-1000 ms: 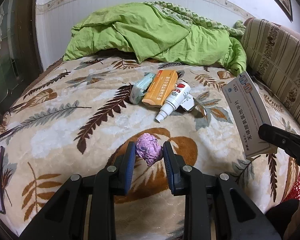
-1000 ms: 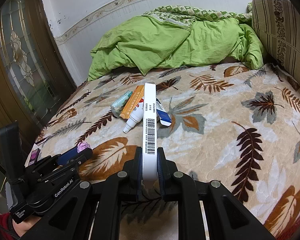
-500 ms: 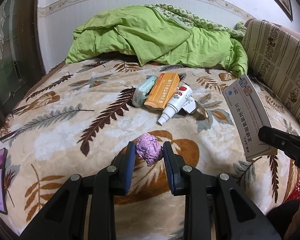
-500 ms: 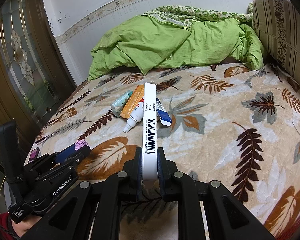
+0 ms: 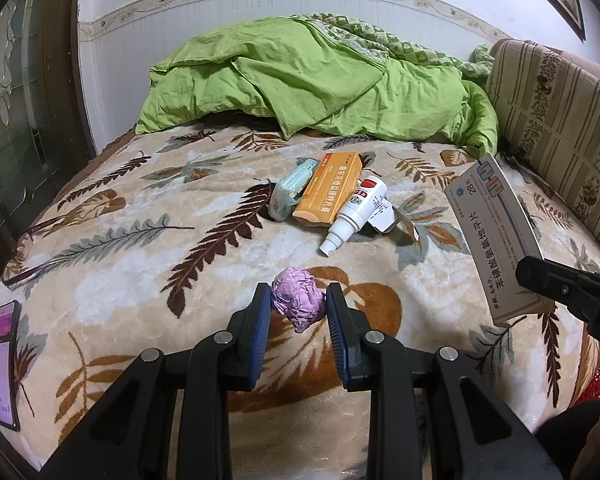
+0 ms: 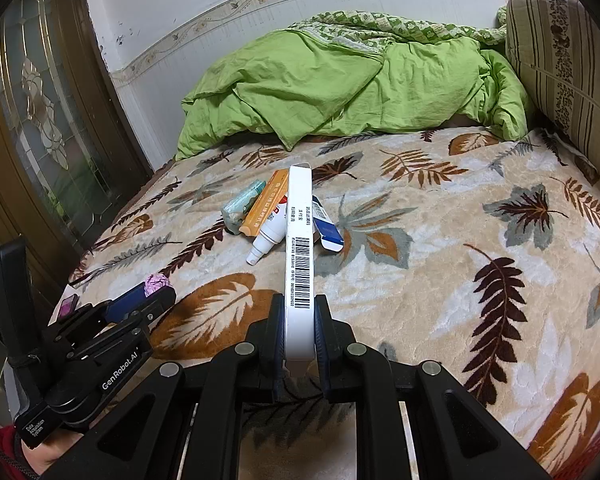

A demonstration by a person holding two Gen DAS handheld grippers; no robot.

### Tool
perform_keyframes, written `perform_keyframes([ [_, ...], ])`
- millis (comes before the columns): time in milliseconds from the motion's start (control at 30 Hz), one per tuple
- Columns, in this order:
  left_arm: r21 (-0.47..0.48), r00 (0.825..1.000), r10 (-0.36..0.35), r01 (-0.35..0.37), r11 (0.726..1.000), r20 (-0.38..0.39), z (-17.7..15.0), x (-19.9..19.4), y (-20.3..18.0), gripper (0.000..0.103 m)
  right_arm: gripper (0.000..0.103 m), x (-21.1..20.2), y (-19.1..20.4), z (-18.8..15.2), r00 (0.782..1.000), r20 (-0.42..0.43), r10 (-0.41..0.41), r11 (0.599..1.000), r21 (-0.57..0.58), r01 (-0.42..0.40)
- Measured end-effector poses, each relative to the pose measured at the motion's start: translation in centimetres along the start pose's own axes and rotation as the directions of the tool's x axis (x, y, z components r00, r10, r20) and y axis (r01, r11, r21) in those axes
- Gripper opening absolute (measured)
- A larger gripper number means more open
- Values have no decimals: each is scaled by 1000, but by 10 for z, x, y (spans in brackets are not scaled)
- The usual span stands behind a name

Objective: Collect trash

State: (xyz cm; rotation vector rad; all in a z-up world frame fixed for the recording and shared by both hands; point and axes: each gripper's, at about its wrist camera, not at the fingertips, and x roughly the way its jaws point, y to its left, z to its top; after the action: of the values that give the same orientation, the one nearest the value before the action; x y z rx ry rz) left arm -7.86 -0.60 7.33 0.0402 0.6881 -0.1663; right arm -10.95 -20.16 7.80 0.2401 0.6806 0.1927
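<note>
Your left gripper [image 5: 299, 306] clamps the purple wad [image 5: 299, 302]; your right gripper [image 6: 300, 330] pinches the white box [image 6: 299, 256]. Orange box [image 5: 329, 189], spray bottle [image 5: 356, 210] and tissue pack [image 5: 292, 189] remain on the bed.

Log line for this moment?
left tool: holds purple wad | right tool: holds white box | pile: on bed

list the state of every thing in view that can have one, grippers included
left gripper: shut on the crumpled purple paper ball
right gripper: shut on the flat white medicine box, held edge-up
orange carton: lying flat on the leaf-print blanket
white spray bottle: on its side, nozzle toward the camera
pale green tissue pack: lying beside the carton
green quilt: rumpled at the wall
phone: screen lit
</note>
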Motion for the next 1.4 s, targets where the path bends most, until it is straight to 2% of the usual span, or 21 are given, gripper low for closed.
perform_keyframes([
  [667, 2, 1000, 3, -3, 1000, 2, 0, -1, -1, 27, 14, 0, 1, 0, 1000, 1, -1, 1000, -1, 1],
  [967, 10, 999, -32, 32, 999, 1, 0, 2, 0, 27, 14, -8, -3, -1, 1000, 9, 3, 1000, 18, -3],
  [1133, 37, 996, -93, 93, 995, 1, -6, -7, -17, 27, 14, -25, -23, -5, 999, -3, 44, 993, 111, -44],
  [1400, 101, 979, -205, 202, 974, 14, -2, -34, -63, 27, 14, -84, -66, -16, 999, 21, 36, 975, 217, -40],
])
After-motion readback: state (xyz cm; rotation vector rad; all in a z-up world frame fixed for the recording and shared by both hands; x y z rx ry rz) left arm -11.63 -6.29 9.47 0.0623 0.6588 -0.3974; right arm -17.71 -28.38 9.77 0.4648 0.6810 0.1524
